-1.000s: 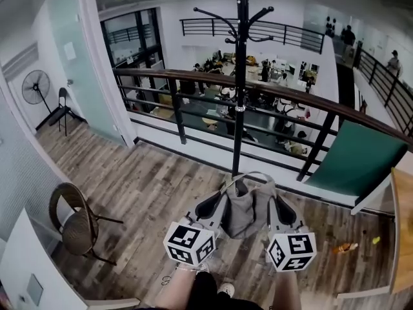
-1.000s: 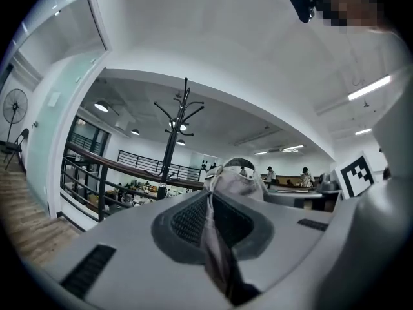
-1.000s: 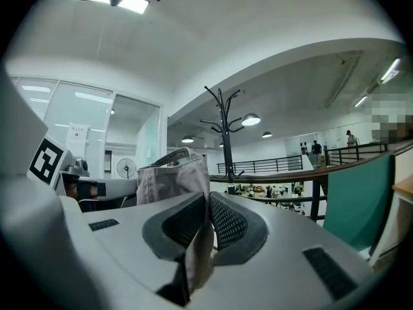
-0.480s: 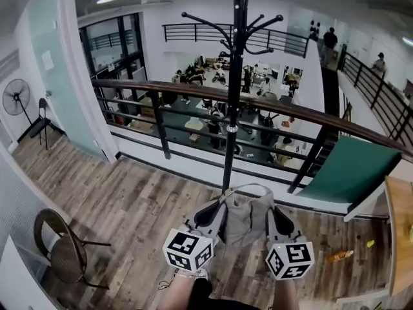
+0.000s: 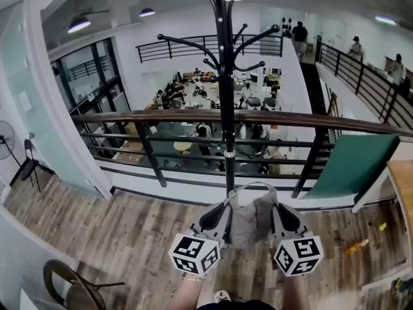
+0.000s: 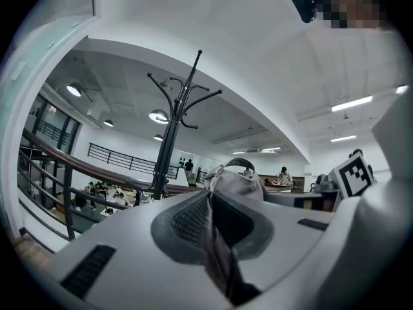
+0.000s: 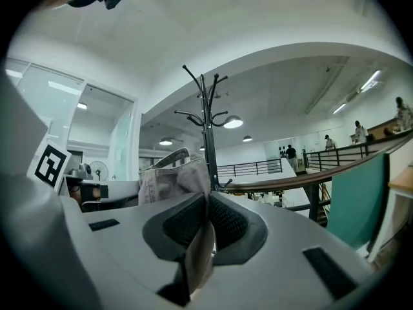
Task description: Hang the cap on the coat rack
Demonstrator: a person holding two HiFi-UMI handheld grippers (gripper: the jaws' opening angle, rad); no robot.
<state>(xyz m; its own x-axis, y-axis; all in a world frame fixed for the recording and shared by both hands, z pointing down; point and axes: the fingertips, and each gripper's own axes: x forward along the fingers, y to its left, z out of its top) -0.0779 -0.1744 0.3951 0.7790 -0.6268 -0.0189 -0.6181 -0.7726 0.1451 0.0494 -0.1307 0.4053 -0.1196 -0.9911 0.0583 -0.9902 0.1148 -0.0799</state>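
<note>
A grey fabric cap [image 5: 248, 215] hangs stretched between my two grippers, held level in front of me. My left gripper [image 5: 222, 206] is shut on the cap's left edge, and my right gripper [image 5: 276, 206] is shut on its right edge. The black coat rack [image 5: 225, 95] stands straight ahead, just beyond the cap, with its curved hooks spreading high above. In the left gripper view the cap [image 6: 237, 181] bulges past the shut jaws and the coat rack [image 6: 169, 141] is to the left. In the right gripper view the cap [image 7: 171, 176] sits left of the coat rack [image 7: 208, 128].
A dark railing with a wooden handrail [image 5: 161, 117] runs behind the rack, over an open office below. A green panel [image 5: 352, 166] leans on it at the right, beside a wooden table edge [image 5: 403, 186]. A chair [image 5: 71, 289] stands at lower left. People walk on the far balcony.
Both grippers have carried the cap forward toward the rack, which now looms closer and taller. The chair and the fan have slid away to the lower left.
</note>
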